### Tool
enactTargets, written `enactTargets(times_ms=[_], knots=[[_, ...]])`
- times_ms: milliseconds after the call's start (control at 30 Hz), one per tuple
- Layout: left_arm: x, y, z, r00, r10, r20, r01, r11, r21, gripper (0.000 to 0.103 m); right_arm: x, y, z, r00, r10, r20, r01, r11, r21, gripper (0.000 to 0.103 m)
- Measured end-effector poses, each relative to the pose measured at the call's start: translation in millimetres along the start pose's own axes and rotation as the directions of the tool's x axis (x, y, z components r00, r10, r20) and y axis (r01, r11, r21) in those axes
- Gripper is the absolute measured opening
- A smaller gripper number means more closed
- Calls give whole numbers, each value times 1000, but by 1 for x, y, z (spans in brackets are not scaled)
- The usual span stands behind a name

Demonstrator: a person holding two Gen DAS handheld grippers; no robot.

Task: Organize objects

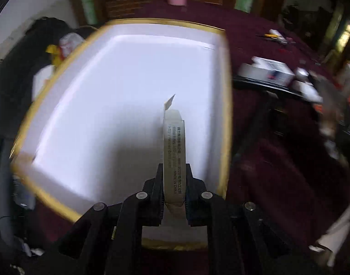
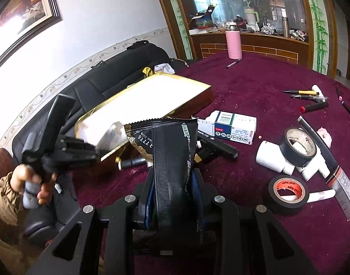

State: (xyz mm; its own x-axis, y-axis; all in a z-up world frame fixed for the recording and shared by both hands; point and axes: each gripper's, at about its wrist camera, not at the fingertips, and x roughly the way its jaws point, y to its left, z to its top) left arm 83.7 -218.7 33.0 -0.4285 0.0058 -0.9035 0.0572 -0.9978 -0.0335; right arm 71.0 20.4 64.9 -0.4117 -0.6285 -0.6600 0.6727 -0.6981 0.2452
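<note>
My left gripper (image 1: 173, 183) is shut on a pale roll of tape (image 1: 173, 146), held edge-on above the white inside of a gold-rimmed box (image 1: 226, 105). In the right wrist view the same box (image 2: 152, 96) sits on the maroon tablecloth, and the left gripper (image 2: 92, 153) hovers at its near left corner in a person's hand. My right gripper (image 2: 172, 178) is shut on a black foil packet (image 2: 170, 151) with white print, held upright in front of the box.
On the cloth right of the box lie a white medicine carton (image 2: 232, 127), two black tape rolls (image 2: 298, 146) (image 2: 288, 191), white pipe fittings (image 2: 273, 160), several pens (image 2: 307, 94) and a pink bottle (image 2: 233, 43). A black chair (image 2: 120, 73) stands behind the box.
</note>
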Motion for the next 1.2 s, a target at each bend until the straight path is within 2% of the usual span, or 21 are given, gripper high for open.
enactTargets(times_ms=[67,133,433,667,967,1200], knots=[[-3,-12,-4,1000,25,8,-25,999,42,13,2,1,1,1000,1,-1,-1,1000,-3,33],[-6,-12,-6,999,45,29,-46,998,38,14,3,2,4,1000,2,-1,-2,1000,-3,33],[-26,58,-3,994,89,68,-78,987,-144,14,14,37,33,998,56,19,-54,995,-87,33],[-36,98,-6,993,84,87,-61,969,-238,14,51,78,46,994,108,-33,-112,987,-117,33],[-18,124,10,998,55,13,-51,982,-180,13,115,123,65,986,123,-110,-123,992,10,33],[-14,142,5,998,57,-10,-58,986,-154,14,155,134,73,985,74,-156,-69,997,41,33]])
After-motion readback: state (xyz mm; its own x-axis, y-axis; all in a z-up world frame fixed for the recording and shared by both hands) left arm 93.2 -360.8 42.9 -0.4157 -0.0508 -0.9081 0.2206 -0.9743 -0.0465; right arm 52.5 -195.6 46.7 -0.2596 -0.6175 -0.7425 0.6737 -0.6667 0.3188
